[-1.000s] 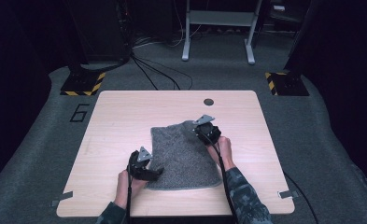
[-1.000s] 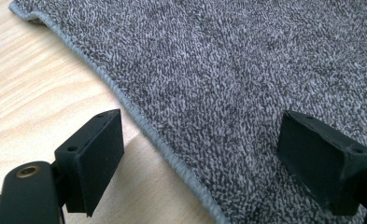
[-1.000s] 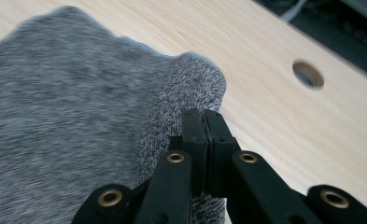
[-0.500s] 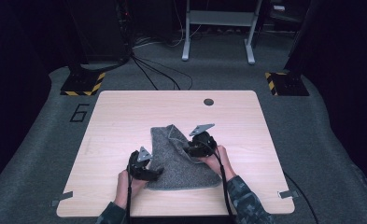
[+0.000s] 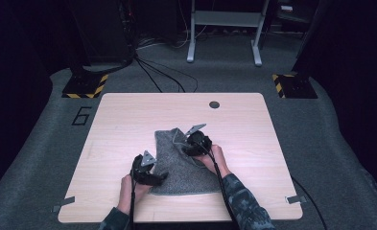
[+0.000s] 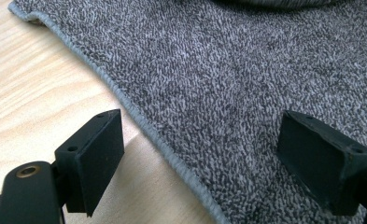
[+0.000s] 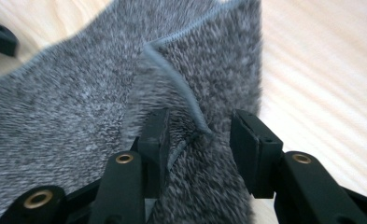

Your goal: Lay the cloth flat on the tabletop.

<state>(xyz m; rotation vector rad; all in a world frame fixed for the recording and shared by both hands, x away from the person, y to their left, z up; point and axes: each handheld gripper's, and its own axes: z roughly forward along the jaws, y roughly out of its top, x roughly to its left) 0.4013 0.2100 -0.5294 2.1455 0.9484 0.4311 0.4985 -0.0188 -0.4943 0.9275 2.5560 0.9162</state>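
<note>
I see the grey towel (image 5: 179, 163) lying on the wooden bench (image 5: 123, 124), toward the near edge, its far right corner lifted and folded over. In the right gripper view, that raised fold stands between my right gripper's (image 7: 197, 135) fingers (image 7: 155, 140), the hemmed edge curling across the gap; they look partly closed around the cloth, though I cannot tell whether they pinch it firmly. My left gripper (image 6: 202, 154) has its fingers (image 6: 95, 154) spread wide: one over bare bench just beside the hem, the other over the towel's near left part. Beyond the towel, a small dark round hole (image 5: 214, 104) sits near the bench's far edge.
</note>
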